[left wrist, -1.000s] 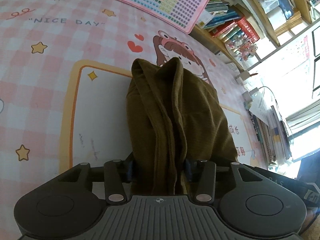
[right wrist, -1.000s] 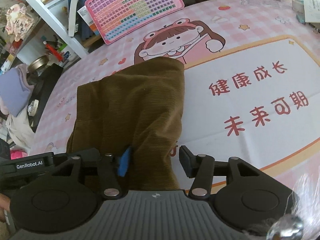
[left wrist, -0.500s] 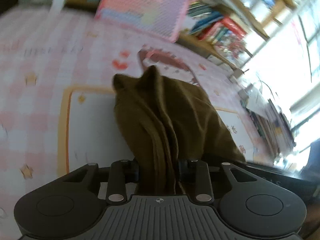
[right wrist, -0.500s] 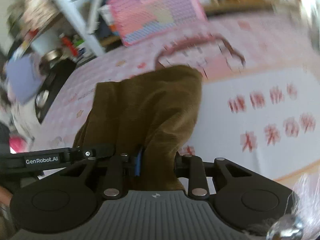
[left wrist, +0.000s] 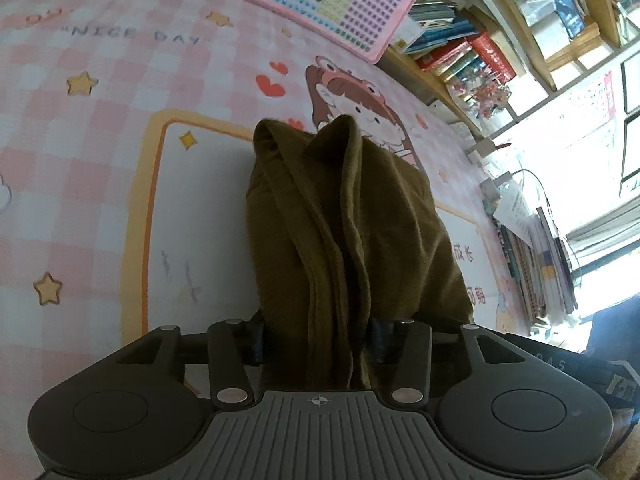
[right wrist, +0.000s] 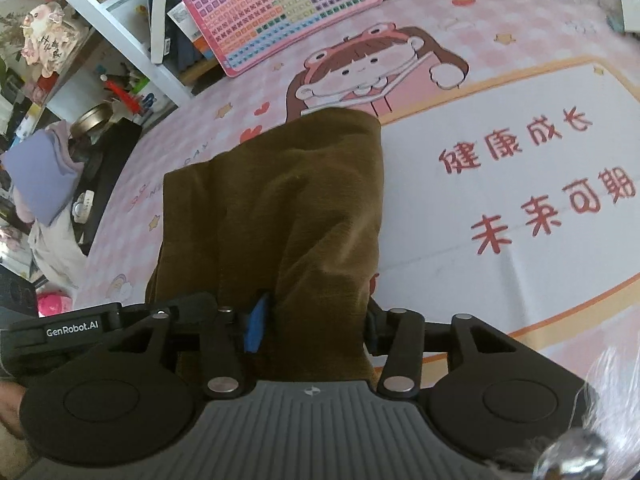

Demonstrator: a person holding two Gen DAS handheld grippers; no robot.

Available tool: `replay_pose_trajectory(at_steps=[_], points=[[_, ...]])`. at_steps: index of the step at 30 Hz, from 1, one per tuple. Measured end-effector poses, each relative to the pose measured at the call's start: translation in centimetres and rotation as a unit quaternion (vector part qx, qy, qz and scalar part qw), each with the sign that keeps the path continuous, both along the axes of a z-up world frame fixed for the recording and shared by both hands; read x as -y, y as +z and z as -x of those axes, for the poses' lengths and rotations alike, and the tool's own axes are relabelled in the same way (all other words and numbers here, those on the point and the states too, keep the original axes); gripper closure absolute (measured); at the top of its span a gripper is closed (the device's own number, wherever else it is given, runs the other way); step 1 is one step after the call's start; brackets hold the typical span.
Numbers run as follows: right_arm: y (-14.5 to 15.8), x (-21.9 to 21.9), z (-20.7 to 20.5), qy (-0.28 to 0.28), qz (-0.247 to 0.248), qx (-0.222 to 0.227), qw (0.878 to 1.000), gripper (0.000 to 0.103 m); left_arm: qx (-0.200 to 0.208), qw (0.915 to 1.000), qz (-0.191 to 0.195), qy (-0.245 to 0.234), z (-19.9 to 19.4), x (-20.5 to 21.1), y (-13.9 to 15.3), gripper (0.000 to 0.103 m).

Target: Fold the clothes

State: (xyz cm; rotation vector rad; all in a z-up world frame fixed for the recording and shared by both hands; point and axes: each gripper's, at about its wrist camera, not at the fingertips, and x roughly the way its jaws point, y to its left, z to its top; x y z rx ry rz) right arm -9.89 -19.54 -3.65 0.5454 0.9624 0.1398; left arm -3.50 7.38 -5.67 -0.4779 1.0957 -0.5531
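An olive-brown garment (left wrist: 344,232) is seen bunched lengthwise on a pink checked cartoon mat (left wrist: 100,152), its far end lying by the cartoon girl print (right wrist: 360,68). In the left wrist view, the near end is gathered betw. the fingers of the left gripper (left wrist: 316,338), whose jaws are opening; cloth fills the gap and both pads appear to touch it. In the right wrist view, the right gripper (right wrist: 312,322) is also opening, w/ the fabric's near end betw. its fingers (a blue pad (right wrist: 254,328) shows at the left side). A pink keyboard toy (right wrist: 280,8) is propped at the mat's far edge, by cluttered shelves (left wrist: 500,28).
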Motion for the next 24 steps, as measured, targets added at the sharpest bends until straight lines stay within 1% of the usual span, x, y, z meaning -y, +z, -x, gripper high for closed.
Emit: replay_pose_trajectory(at_steps=[2, 3, 4, 5, 6, 7, 8, 9, 10, 13, 14, 15, 17, 18, 20, 21, 24], points=[[-0.3, 0.0, -0.1, -0.001, -0.008, -0.003, 1.000, 0.058, -0.001, 1.0000, 0.008, 0.001, -0.1, 0.1, -0.2, 0.052], [-0.5, 0.0, -0.2, -0.001, -0.011, -0.004, 1.000, 0.058, 0.000, 0.9999, 0.011, 0.001, -0.1, 0.1, -0.2, 0.053], [-0.6, 0.0, -0.3, -0.001, -0.013, -0.005, 1.000, 0.058, 0.001, 0.9999, 0.014, 0.001, -0.1, 0.2, -0.2, 0.055], [-0.7, -0.1, -0.3, -0.002, -0.016, -0.006, 1.000, 0.059, 0.001, 0.9999, 0.015, 0.001, -0.1, 0.2, -0.3, 0.055], [-0.7, -0.2, -0.3, 0.000, -0.017, -0.004, 1.000, 0.066, 0.002, 0.9999, 0.010, 0.002, -0.2, 0.3, -0.3, 0.058], [-0.5, -0.4, -0.3, 0.004, -0.014, 0.000, 1.000, 0.068, 0.003, 1.0000, 0.006, 0.003, -0.2, 0.4, -0.2, 0.065], [-0.3, -0.8, -0.2, 0.010, -0.003, 0.006, 1.000, 0.071, 0.006, 1.0000, 0.001, 0.003, -0.1, 0.5, -0.1, 0.066], [0.2, -1.3, -0.1, 0.019, 0.016, 0.016, 1.000, 0.074, 0.013, 0.9999, 0.000, 0.003, 0.1, 0.4, 0.1, 0.071], [0.7, -1.9, 0.1, 0.028, 0.036, 0.028, 0.999, 0.075, 0.027, 0.9996, -0.005, 0.000, 0.5, 0.6, 0.7, 0.073], [1.9, -3.3, 0.7, 0.054, 0.089, 0.062, 0.993, 0.075, 0.067, 0.9971, -0.033, -0.016, 1.4, 1.4, 2.0, 0.073], [2.0, -3.4, 0.7, 0.058, 0.097, 0.066, 0.991, 0.075, 0.059, 0.9976, -0.032, -0.016, 1.3, 1.3, 1.8, 0.073], [1.8, -3.2, 0.7, 0.057, 0.092, 0.060, 0.992, 0.075, 0.052, 0.9981, -0.030, -0.016, 1.2, 1.2, 1.6, 0.072], [1.0, -2.5, 0.3, 0.047, 0.068, 0.036, 0.996, 0.073, 0.038, 0.9988, -0.026, -0.015, 0.9, 1.0, 1.2, 0.071], [0.6, -2.1, 0.3, 0.040, 0.055, 0.029, 0.997, 0.072, 0.031, 0.9993, -0.019, -0.010, 0.9, 0.7, 0.9, 0.068], [0.3, -1.5, 0.3, 0.027, 0.034, 0.020, 0.999, 0.064, 0.018, 0.9998, -0.006, -0.002, 0.7, 0.3, 0.4, 0.065], [0.1, -1.2, 0.3, 0.022, 0.025, 0.016, 0.999, 0.063, 0.012, 0.9999, -0.001, 0.002, 0.6, 0.1, 0.2, 0.062], [-0.4, -0.8, 0.1, 0.012, 0.001, 0.007, 1.000, 0.062, 0.001, 0.9998, 0.017, 0.009, 0.3, -0.2, -0.4, 0.061]])
